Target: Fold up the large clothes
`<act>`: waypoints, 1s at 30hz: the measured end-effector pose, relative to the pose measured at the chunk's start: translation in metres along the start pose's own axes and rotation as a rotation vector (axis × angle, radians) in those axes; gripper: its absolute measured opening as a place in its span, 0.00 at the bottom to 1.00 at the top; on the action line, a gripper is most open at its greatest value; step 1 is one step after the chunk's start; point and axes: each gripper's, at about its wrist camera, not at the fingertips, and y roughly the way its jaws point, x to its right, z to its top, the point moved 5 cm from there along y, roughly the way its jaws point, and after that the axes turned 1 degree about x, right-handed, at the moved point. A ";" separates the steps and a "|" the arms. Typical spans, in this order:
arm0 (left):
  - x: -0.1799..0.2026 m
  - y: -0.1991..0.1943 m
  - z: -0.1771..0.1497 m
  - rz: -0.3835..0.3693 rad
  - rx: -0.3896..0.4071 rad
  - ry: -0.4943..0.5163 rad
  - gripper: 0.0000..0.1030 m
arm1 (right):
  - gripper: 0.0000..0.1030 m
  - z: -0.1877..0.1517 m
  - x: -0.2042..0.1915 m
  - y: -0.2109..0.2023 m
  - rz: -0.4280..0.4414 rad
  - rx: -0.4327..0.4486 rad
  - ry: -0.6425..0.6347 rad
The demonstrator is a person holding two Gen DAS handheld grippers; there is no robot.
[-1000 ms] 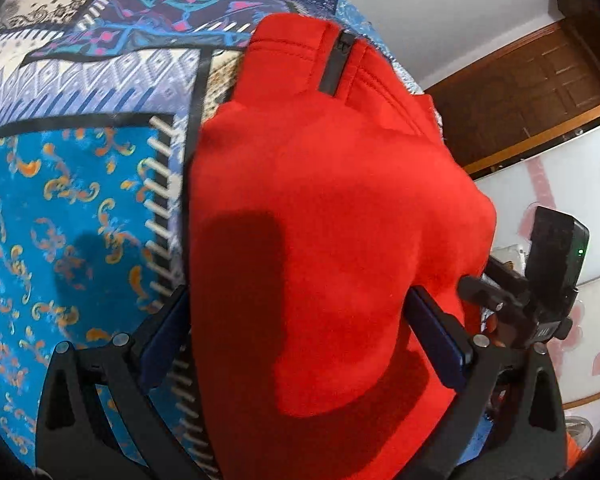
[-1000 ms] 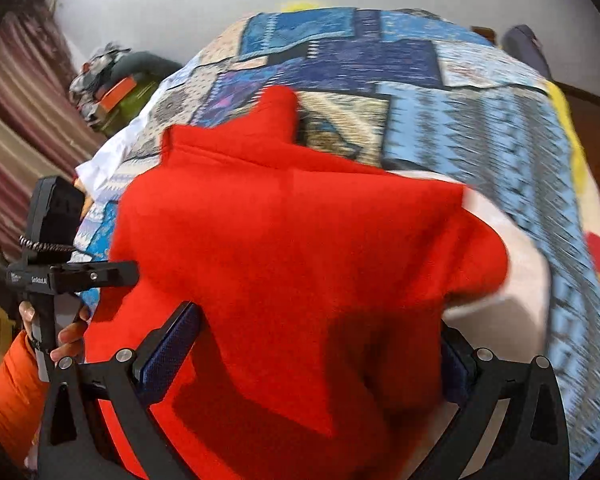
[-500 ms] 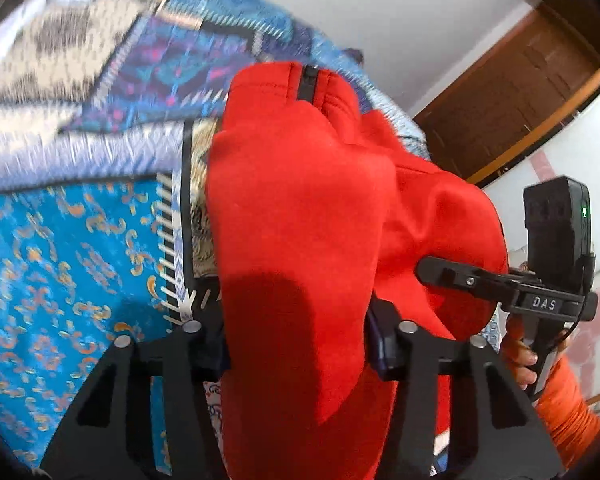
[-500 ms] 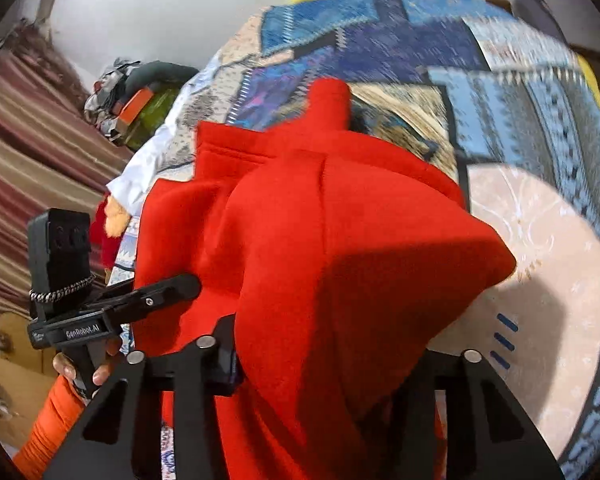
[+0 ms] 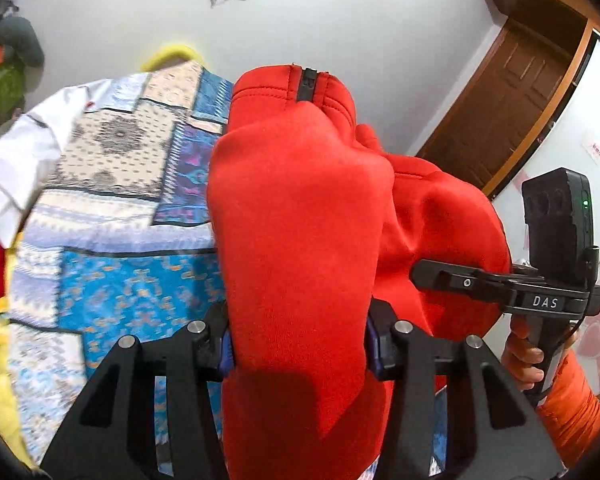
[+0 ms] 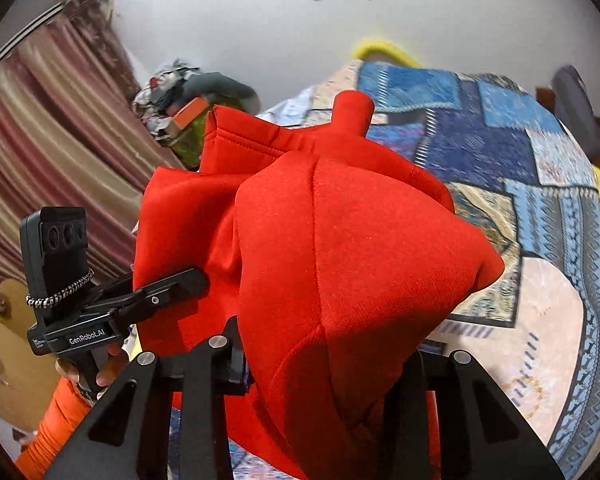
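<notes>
A red fleece garment point(image 5: 300, 220) with a black zipper at its collar hangs lifted above the patchwork bed cover point(image 5: 112, 248). My left gripper point(image 5: 298, 350) is shut on a fold of it, the cloth bunched between both jaws. My right gripper point(image 6: 324, 364) is shut on another fold of the red garment point(image 6: 340, 248). The right gripper also shows in the left wrist view point(image 5: 500, 288), and the left gripper shows in the right wrist view point(image 6: 112, 312). The garment's lower part is hidden behind the jaws.
The blue patchwork bed cover point(image 6: 540, 208) spreads below. A pile of clothes and bags point(image 6: 180, 108) sits by striped curtains point(image 6: 40, 152) at the left. A wooden door point(image 5: 512, 92) and white wall stand beyond the bed. A white cloth point(image 5: 16, 160) lies at the bed's left edge.
Both grippers have closed from open onto folds of the red garment and lifted it off the bed; both views have tilted up toward the wall.
</notes>
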 end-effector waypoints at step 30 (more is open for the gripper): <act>-0.218 -0.004 -0.129 0.310 -0.119 -0.257 0.61 | 0.72 -0.074 -0.031 0.255 -0.254 -0.348 -0.248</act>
